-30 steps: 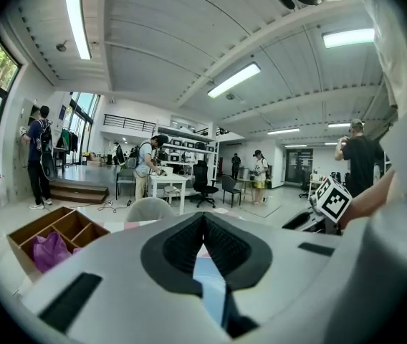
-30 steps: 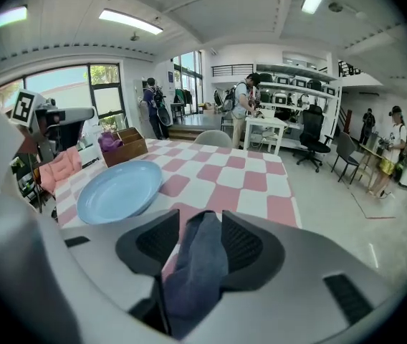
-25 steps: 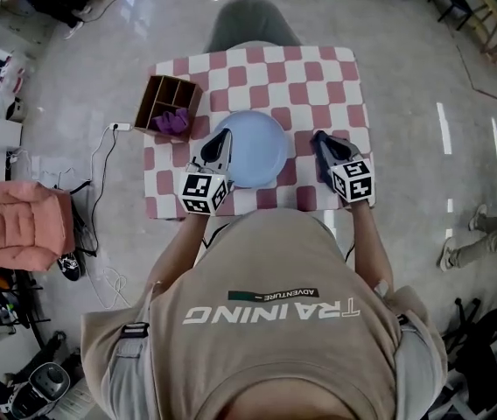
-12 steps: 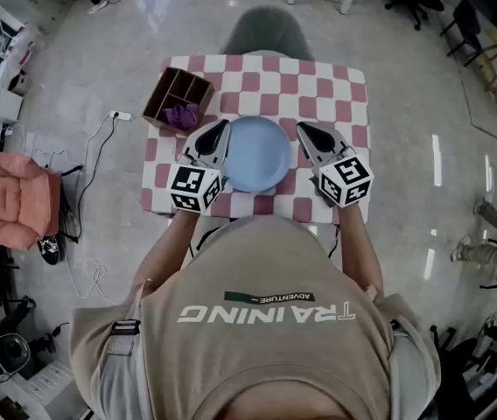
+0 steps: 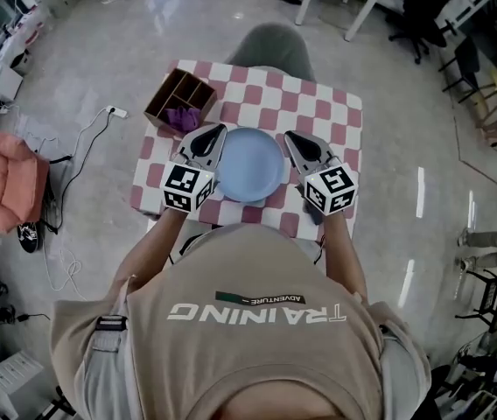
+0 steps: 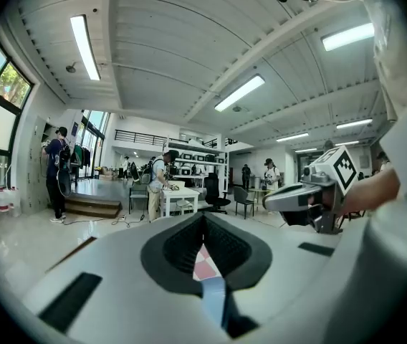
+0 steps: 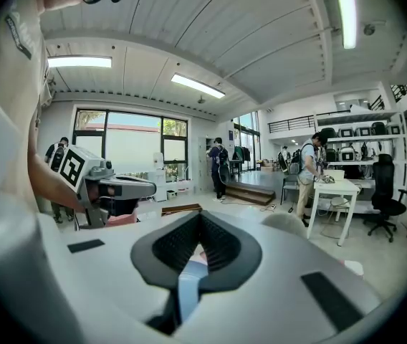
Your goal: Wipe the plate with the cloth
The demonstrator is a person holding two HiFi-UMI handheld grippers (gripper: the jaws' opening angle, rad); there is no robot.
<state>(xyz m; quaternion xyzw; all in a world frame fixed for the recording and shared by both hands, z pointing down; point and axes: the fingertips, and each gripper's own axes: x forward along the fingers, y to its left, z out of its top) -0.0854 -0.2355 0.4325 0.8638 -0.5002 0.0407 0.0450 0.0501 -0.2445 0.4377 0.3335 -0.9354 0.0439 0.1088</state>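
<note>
Meeting at the tips, the jaws of the left tool (image 5: 215, 133) grip nothing. Its own view shows only a thin slit behind the tips, with a strip of blue and pink check underneath. The right tool (image 5: 290, 137) is the same: jaws closed and empty, with a sliver of blue through the slit. Both tools point to the far side and flank the blue plate (image 5: 250, 166), one at its left rim, the other at its right. A second ago the right tool stood clear of the plate, further right; it has since closed in on the rim, while the left tool has kept its place. The plate lies on the checked worktop (image 5: 336, 112) as before. The purple cloth (image 5: 181, 117) is unmoved, bunched in a near compartment of the wooden box (image 5: 171, 92) at the worktop's far left corner. The torso of the person (image 5: 257, 322) hides the worktop's near edge. Whether either tool touches the plate cannot be told.
</note>
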